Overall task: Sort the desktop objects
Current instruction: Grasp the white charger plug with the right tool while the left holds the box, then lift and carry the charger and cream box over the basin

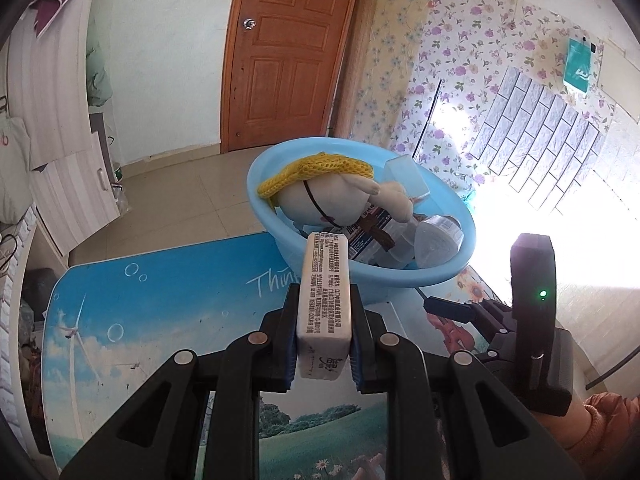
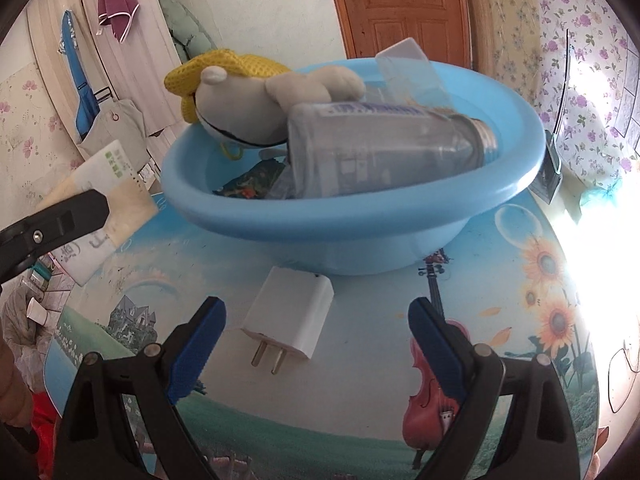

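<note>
A small room with floral wallpaper, a brown wooden door (image 1: 288,52) and a tiled floor holds a desk (image 2: 360,420) covered in a printed scene of sky, meadow, sunflowers and a violin. Sunlight glares in hard from the right.

Nearest, the right claw (image 2: 316,344) hangs over the desk with its blue-padded jaws spread wide and nothing gripped. Between them, lying flat on the desk, is a white charger plug (image 2: 290,320), its two metal prongs pointing toward the claw; the pads stand clear of it on both sides.

To the left, the left claw (image 1: 324,332) is clenched on a cream-coloured bar in a printed wrapper (image 1: 326,296), held on edge above the desk with its far end reaching toward the basin's rim.

Just beyond the plug sits a light blue plastic basin (image 2: 280,216), already holding several things: a clear plastic jar (image 2: 380,148) lying on its side, a beige plush toy (image 2: 256,108) with a yellow knitted hat (image 2: 208,72) leaning over the far-left rim, a clear rectangular box (image 2: 412,72) at the back, and a dark printed packet (image 2: 252,184) at the bottom.

Behind, a maroon cloth (image 2: 116,0) hangs on a white cabinet.
</note>
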Demonstrator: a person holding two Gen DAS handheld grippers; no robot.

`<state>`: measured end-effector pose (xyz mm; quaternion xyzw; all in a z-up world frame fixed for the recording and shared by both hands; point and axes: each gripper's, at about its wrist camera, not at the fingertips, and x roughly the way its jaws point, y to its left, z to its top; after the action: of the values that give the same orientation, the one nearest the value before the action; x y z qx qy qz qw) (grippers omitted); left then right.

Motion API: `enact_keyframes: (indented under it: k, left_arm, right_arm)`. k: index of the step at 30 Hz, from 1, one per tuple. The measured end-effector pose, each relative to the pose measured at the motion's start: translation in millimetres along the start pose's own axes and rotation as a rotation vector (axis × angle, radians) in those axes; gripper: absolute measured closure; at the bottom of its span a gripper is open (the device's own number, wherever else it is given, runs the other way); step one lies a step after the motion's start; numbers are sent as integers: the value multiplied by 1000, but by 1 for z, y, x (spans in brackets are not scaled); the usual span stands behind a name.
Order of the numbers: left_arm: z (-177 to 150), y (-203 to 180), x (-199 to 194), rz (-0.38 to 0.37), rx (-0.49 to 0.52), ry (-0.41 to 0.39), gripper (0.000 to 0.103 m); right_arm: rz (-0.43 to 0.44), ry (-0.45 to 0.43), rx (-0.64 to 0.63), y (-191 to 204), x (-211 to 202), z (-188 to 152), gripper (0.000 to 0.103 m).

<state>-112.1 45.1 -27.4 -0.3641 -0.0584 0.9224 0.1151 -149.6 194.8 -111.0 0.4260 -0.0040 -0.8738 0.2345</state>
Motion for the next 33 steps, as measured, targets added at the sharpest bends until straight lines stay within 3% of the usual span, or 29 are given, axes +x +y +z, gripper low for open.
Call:
enact_keyframes:
  k: [5,10,17,25,33]
  left_arm:
    - [-2,1,-2,8,5,-1,84]
    - [-5,3,-3,6,-2,3,84]
    - [-5,-1,-5,7,3,4,84]
    - [2,-10,-13,-3,20,-18,84]
    - [12,-19,-11,-18,38,-31,84]
  right_arm:
    - [-37,29,-48,13,13,-2,12]
    - [-29,42,-54,9,16,-5,54]
    - [-12,34,-4,-13,5,-13,58]
    - [-32,-33,99,-55,-31,-16,61]
    - [-26,-105,153,-62,-52,-1,61]
